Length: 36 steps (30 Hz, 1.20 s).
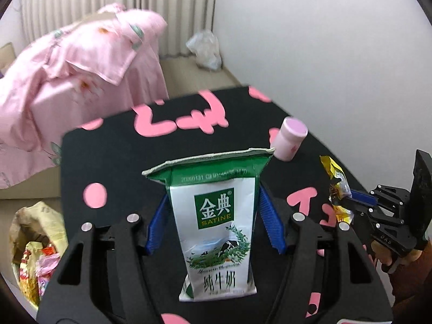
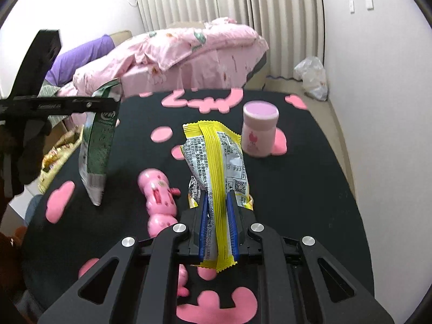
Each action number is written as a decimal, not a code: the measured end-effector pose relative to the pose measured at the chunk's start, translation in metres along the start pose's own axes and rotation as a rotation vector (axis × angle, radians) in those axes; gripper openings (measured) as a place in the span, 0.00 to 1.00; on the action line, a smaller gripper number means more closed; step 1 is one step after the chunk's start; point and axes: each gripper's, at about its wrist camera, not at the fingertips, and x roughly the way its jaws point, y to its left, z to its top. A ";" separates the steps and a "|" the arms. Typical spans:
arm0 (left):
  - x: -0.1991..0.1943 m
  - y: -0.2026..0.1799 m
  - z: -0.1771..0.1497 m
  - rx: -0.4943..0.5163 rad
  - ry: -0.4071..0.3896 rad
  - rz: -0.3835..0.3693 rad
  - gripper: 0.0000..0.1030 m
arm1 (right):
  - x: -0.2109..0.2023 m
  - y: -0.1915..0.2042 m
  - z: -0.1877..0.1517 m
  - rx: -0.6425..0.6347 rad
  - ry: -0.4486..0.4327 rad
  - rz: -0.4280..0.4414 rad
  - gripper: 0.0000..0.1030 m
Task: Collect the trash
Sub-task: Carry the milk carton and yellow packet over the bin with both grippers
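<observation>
A green-and-white milk carton (image 1: 216,216) stands upright between the blue pads of my left gripper (image 1: 213,194), which is shut on its sides. In the right wrist view the same carton (image 2: 95,145) hangs above the black table's left edge from the left gripper (image 2: 108,104). My right gripper (image 2: 217,197) is shut on a crumpled yellow snack wrapper (image 2: 216,148), held above the table. The left wrist view shows that wrapper (image 1: 337,183) at the far right in the right gripper (image 1: 348,202).
On the black table (image 2: 310,189) with pink shapes stand a pink jar (image 2: 259,132) and a pink toy (image 2: 159,197). An open bag of trash (image 1: 35,237) sits on the floor left of the table. A bed with pink bedding (image 1: 81,62) lies behind.
</observation>
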 end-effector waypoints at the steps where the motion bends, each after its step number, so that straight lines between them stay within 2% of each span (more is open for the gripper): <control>1: -0.006 0.000 -0.002 -0.005 -0.013 0.001 0.57 | -0.004 0.003 0.003 -0.004 -0.013 -0.001 0.15; 11: -0.065 0.010 -0.019 -0.029 -0.132 0.026 0.56 | -0.042 0.061 0.037 -0.104 -0.121 0.041 0.15; 18: -0.123 0.056 -0.045 -0.137 -0.234 0.089 0.56 | -0.046 0.114 0.058 -0.194 -0.140 0.075 0.15; 26: -0.178 0.135 -0.080 -0.295 -0.322 0.260 0.56 | -0.033 0.170 0.076 -0.274 -0.141 0.143 0.15; 32: -0.203 0.199 -0.108 -0.434 -0.405 0.457 0.56 | -0.010 0.205 0.090 -0.314 -0.108 0.203 0.15; 34: -0.203 0.219 -0.119 -0.492 -0.416 0.491 0.56 | 0.004 0.219 0.097 -0.336 -0.101 0.222 0.15; 36: -0.196 0.239 -0.132 -0.545 -0.427 0.494 0.56 | 0.018 0.230 0.103 -0.351 -0.089 0.242 0.15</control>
